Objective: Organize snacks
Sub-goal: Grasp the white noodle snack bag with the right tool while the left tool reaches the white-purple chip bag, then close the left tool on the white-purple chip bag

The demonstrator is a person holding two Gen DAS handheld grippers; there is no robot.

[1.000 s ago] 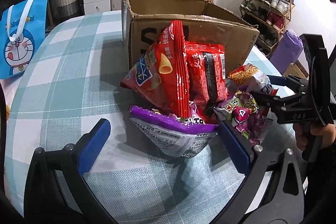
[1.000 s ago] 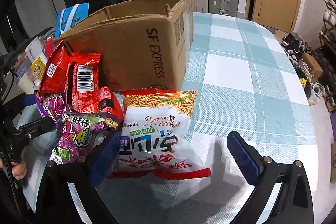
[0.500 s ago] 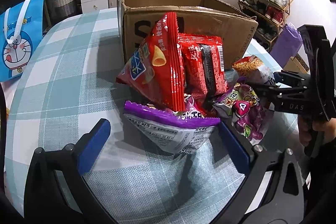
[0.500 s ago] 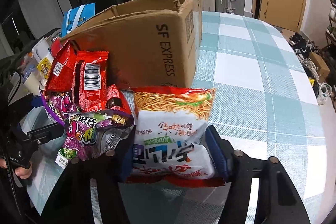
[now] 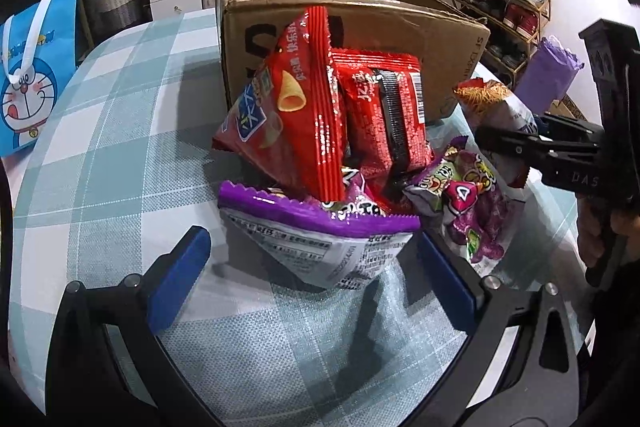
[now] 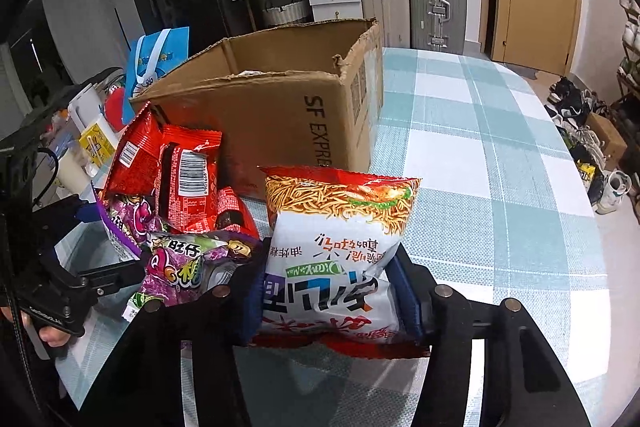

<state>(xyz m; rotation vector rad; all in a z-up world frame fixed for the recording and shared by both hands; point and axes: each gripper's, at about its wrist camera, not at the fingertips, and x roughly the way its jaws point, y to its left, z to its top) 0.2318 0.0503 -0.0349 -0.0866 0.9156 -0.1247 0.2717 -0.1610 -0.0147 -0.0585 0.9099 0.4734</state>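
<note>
Noodles bag [image 6: 336,259], light and crinkly, sits clamped in right gripper [image 6: 334,297]; left gripper [image 5: 316,267] gapes beside purple bag [image 5: 320,239].

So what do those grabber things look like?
Both are black plastic frames with silver bolts and flat blue pads on the fingers. The left gripper and the right gripper look alike. The right one's side has raised lettering.

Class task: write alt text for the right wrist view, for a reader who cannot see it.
The right gripper clamps a white noodle snack bag above a checked tablecloth. A pile of red and purple snack packets lies left, before an open cardboard box.
</note>
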